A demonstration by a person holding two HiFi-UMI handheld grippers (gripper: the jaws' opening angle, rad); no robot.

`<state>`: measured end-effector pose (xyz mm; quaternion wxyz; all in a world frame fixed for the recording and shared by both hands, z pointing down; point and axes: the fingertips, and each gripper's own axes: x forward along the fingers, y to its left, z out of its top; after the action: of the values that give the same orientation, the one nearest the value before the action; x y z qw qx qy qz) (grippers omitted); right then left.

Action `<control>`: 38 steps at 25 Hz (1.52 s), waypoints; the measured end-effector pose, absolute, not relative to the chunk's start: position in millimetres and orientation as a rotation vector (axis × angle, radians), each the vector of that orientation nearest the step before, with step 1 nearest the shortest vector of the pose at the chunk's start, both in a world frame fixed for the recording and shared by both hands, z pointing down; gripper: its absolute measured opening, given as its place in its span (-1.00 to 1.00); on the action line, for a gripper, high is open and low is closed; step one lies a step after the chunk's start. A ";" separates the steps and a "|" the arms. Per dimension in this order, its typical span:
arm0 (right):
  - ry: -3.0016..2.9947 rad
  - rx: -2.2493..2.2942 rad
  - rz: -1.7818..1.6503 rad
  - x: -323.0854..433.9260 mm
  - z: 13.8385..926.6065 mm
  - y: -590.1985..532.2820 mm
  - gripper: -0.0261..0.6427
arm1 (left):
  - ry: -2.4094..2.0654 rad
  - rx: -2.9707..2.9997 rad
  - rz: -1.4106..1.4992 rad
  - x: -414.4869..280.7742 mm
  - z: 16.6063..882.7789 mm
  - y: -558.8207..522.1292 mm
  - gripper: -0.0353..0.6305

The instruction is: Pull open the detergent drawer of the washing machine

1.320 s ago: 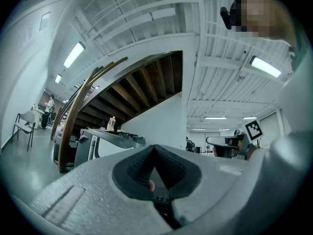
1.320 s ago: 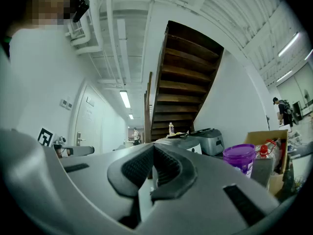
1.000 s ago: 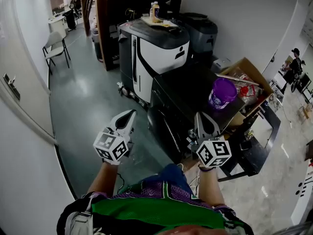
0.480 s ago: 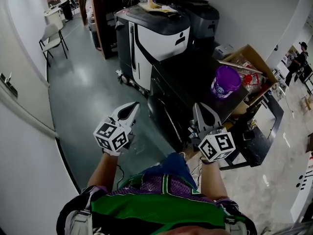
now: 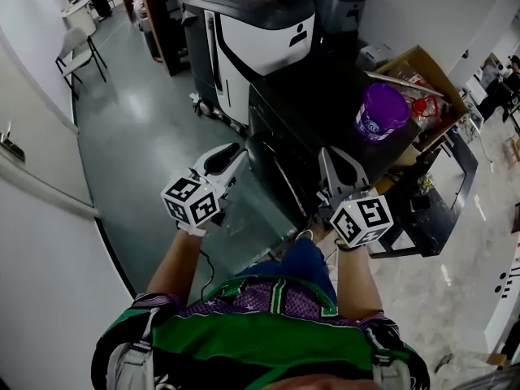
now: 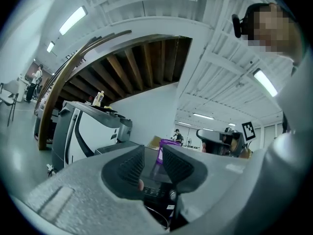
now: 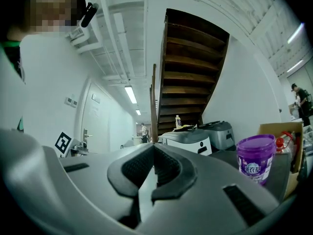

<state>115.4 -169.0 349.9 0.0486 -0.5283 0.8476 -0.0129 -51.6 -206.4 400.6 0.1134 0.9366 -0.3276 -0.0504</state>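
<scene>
Opening to a narrow gap, the left hand-held gripper is pointing at the near front of the dark washer, with nothing between its pads. The right hand-held gripper is hovering to its right, jaws together and empty. The drawer is lying on that dim front, too dark to pick out. A purple tub is standing on top.

Dark washing machine top carries a purple tub.
</scene>
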 end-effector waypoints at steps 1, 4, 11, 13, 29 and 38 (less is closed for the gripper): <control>2.580 -1.616 -0.043 116.7 351.0 -171.7 -0.92 | -0.945 2.742 -0.149 -48.6 402.2 -210.0 -0.52; 2.577 -1.628 -0.043 118.6 351.4 -178.8 -0.92 | -0.884 2.707 -0.173 -40.8 406.3 -220.9 -0.33; 2.592 -1.615 -0.029 121.4 354.9 -201.3 -0.92 | -0.789 2.578 -0.209 -27.8 431.0 -255.2 -0.32; 2.601 -1.615 -0.011 122.6 355.1 -209.5 -0.92 | -0.767 2.527 -0.216 -24.7 443.6 -267.8 -0.32; 2.595 -1.616 -0.041 156.6 371.4 -274.1 -0.92 | -0.685 2.207 -0.231 11.5 551.9 -378.4 -0.32; 2.589 -1.645 -0.071 174.7 384.7 -293.3 -0.92 | -0.650 2.001 -0.298 23.0 612.0 -433.8 -0.32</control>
<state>174.7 -293.3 384.7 0.0365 -0.5358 0.8432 -0.0231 23.0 -433.8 612.0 0.4867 0.8227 -0.2671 -0.1225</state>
